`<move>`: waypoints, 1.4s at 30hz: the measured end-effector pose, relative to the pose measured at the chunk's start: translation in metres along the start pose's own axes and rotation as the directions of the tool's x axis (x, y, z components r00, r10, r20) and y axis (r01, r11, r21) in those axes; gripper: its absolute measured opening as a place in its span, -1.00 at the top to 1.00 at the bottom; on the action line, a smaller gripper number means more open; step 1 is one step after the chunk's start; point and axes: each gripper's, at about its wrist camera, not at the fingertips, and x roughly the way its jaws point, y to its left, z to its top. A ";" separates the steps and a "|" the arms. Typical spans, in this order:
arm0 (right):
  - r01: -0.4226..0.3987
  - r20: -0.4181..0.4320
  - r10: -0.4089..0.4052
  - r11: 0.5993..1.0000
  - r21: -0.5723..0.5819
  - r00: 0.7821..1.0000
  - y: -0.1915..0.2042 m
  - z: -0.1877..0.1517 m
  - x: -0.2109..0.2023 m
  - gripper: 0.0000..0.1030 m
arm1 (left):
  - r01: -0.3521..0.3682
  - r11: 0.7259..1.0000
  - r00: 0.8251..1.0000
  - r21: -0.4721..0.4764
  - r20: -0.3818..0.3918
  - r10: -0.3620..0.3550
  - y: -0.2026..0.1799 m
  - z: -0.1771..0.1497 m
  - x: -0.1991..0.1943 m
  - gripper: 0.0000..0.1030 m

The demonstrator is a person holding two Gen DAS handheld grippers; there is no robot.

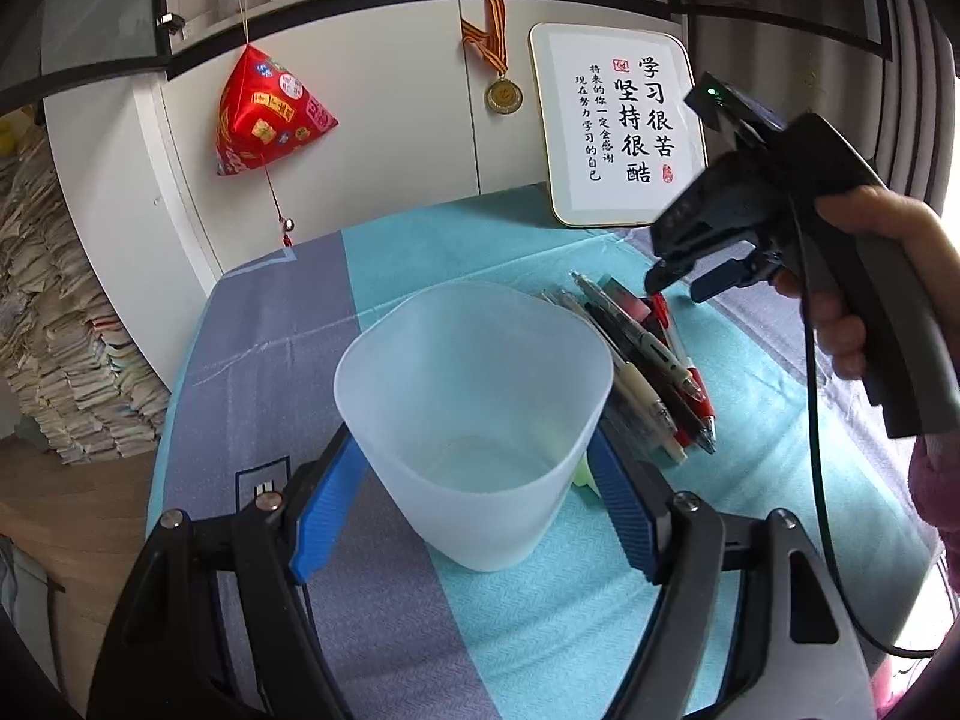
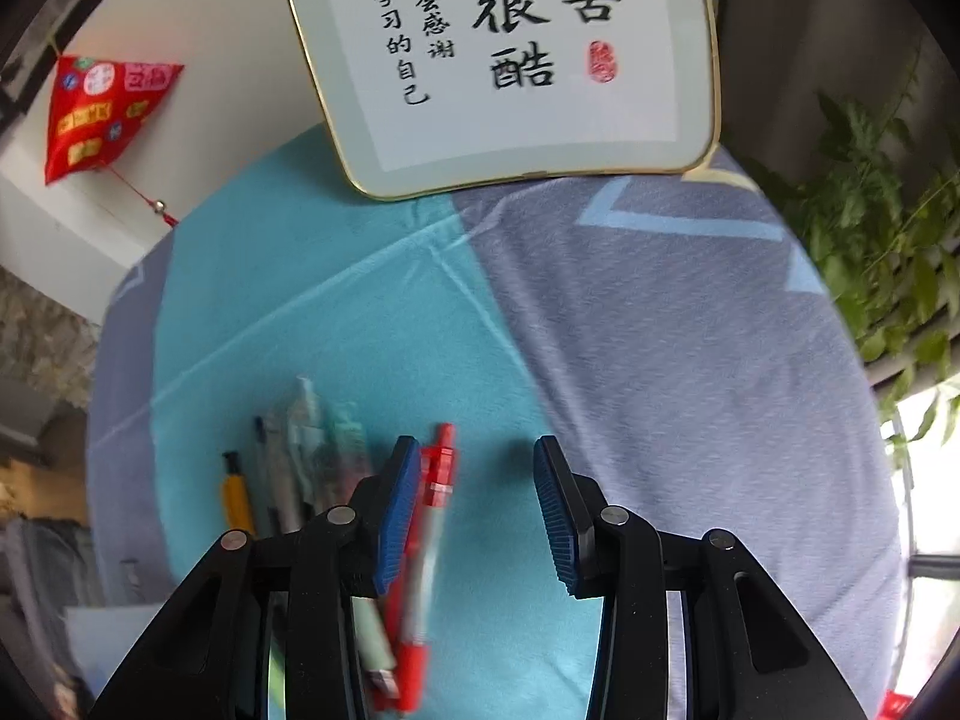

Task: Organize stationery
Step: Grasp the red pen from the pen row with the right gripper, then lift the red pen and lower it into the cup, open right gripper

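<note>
1. In the left wrist view, my left gripper (image 1: 480, 480) held the frosted plastic cup (image 1: 474, 414) between its blue pads, one pad against each side wall. The cup stood upright on the tablecloth (image 1: 288, 396), and I could see nothing in it. Just beside it, on its right, the pens (image 1: 648, 360) lay in a loose bundle. My right gripper (image 1: 678, 285) hung over the far end of that bundle, its fingers apart, close to the red pen (image 1: 666, 315).

2. In the right wrist view, my right gripper (image 2: 474, 510) stood wide and held nothing. The red pen (image 2: 429, 516) lay between the fingers, just inside the left pad (image 2: 393, 516), with a broad gap to the other. The remaining pens (image 2: 288, 468) lay outside, to the left.

3. I judged the sorting barely begun: no pen was in the cup, and the whole bundle remained to be moved.
</note>
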 end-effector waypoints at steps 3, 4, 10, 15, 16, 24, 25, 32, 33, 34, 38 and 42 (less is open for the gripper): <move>0.010 -0.008 -0.010 1.000 -0.004 1.000 0.008 0.004 0.005 0.21 | -0.006 1.000 1.000 0.000 0.010 0.006 -0.001 -0.001 0.000 -0.44; 0.016 -0.010 -0.017 1.000 -0.011 1.000 0.011 0.004 0.006 0.21 | -0.007 1.000 1.000 -0.001 0.015 0.007 -0.002 -0.002 0.000 -0.45; 0.111 0.004 -0.111 0.987 -0.114 0.994 0.031 0.000 0.008 0.67 | -0.031 0.999 0.999 0.016 0.032 0.031 -0.003 -0.004 0.003 -0.46; 0.105 -0.039 -0.111 0.985 -0.135 0.993 0.020 -0.011 -0.001 0.67 | -0.013 1.000 0.999 0.004 0.042 0.013 0.000 -0.006 0.003 -0.47; 0.106 -0.042 -0.113 0.985 -0.135 0.993 0.018 -0.014 -0.002 0.67 | -0.010 1.000 0.999 0.004 0.044 0.010 0.001 -0.006 0.002 -0.47; 0.124 -0.075 -0.132 0.986 -0.111 0.988 0.001 -0.017 -0.002 0.67 | 0.042 0.999 0.991 -0.025 0.126 -0.038 0.007 -0.002 -0.013 -0.64; 0.129 -0.077 -0.138 0.985 -0.118 0.987 0.003 -0.018 -0.001 0.67 | 0.047 0.999 0.990 -0.027 0.136 -0.043 0.008 -0.001 -0.014 -0.64; 0.065 -0.035 -0.072 0.983 -0.170 0.997 0.008 -0.030 -0.017 0.69 | 0.074 0.997 0.987 -0.027 0.143 -0.069 0.009 0.001 -0.016 -0.44; 0.053 0.003 -0.053 0.980 -0.192 0.999 0.011 -0.032 -0.032 0.70 | 0.084 0.996 0.986 -0.019 0.143 -0.080 0.006 0.000 -0.017 -0.44; 0.047 0.031 -0.041 0.976 -0.214 0.999 0.014 -0.035 -0.044 0.70 | 0.085 0.996 0.986 -0.011 0.144 -0.083 0.004 -0.001 -0.018 -0.44; 0.007 0.159 0.049 0.941 -0.338 0.986 0.040 -0.054 -0.108 0.72 | 0.061 0.998 0.985 0.015 0.159 -0.062 -0.003 -0.005 -0.020 -0.44; -0.026 0.271 0.152 0.909 -0.417 0.951 0.064 -0.071 -0.160 0.72 | 0.060 0.998 0.986 0.017 0.157 -0.062 -0.003 -0.005 -0.020 -0.44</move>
